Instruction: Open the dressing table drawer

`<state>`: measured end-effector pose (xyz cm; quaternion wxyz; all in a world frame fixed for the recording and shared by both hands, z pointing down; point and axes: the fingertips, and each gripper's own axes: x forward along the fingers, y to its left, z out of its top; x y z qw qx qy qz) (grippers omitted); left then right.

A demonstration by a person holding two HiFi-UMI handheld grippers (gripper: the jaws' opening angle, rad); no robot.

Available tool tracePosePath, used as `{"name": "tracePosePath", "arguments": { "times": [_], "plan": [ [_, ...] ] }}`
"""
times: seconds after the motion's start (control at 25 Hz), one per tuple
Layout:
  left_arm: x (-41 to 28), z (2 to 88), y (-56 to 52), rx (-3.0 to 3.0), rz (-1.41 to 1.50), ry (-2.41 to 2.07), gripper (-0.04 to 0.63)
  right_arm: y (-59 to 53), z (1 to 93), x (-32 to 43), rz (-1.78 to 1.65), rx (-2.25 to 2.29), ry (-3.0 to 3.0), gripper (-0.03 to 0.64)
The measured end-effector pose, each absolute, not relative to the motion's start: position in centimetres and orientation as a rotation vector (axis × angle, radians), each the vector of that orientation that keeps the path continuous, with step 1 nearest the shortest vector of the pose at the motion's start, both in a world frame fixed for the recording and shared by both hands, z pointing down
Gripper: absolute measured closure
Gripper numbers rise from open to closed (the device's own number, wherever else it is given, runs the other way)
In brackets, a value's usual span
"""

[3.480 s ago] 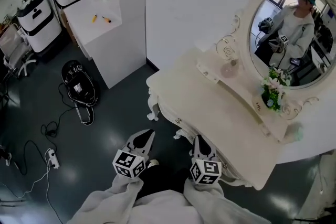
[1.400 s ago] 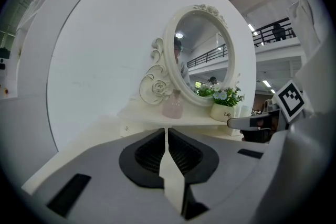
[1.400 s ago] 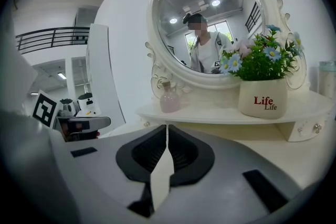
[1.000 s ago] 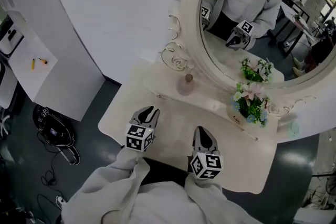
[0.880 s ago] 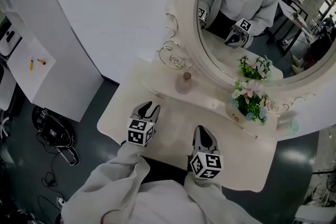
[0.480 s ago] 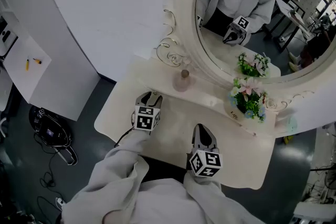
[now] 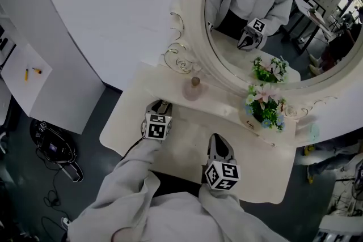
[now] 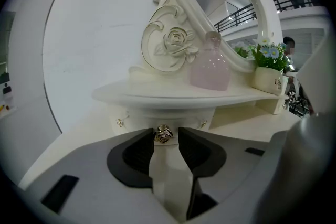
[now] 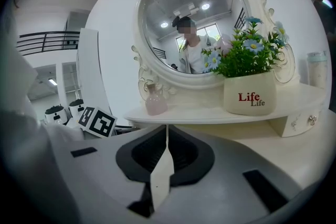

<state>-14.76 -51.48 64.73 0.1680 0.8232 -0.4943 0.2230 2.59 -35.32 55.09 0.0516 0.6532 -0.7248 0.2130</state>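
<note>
Left gripper view: left gripper (image 8: 166, 139) has come forward and down to the small drawer (image 8: 140, 120) under the pink bottle (image 8: 210, 68). Its jaws, just narrowing, stand apart around the gold knob (image 8: 163, 134), not clamped yet. Drawer still closed; grip-and-pull looks next. Right gripper (image 9: 167, 135) is pinched together, empty.

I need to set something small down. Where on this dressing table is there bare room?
The lower tabletop is bare from its front edge back to the raised shelf. The shelf is tighter: a pink bottle stands at its left and a flower pot at its right, with a bare stretch between them.
</note>
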Motion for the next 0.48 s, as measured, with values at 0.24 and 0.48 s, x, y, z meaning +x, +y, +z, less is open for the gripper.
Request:
{"name": "tracePosePath", "arguments": {
  "times": [0.24, 0.48],
  "plan": [
    [-14.96, 64.76, -51.41, 2.352, 0.663, -1.385, 0.473, -35.69, 55.39, 2.42, 0.653, 1.966, -2.21, 0.58],
    [-15.1, 64.59, -51.22, 2.364, 0.656, -1.38, 0.48, -35.73, 55.65, 2.76, 0.665, 1.98, -2.198, 0.58]
  ]
}}
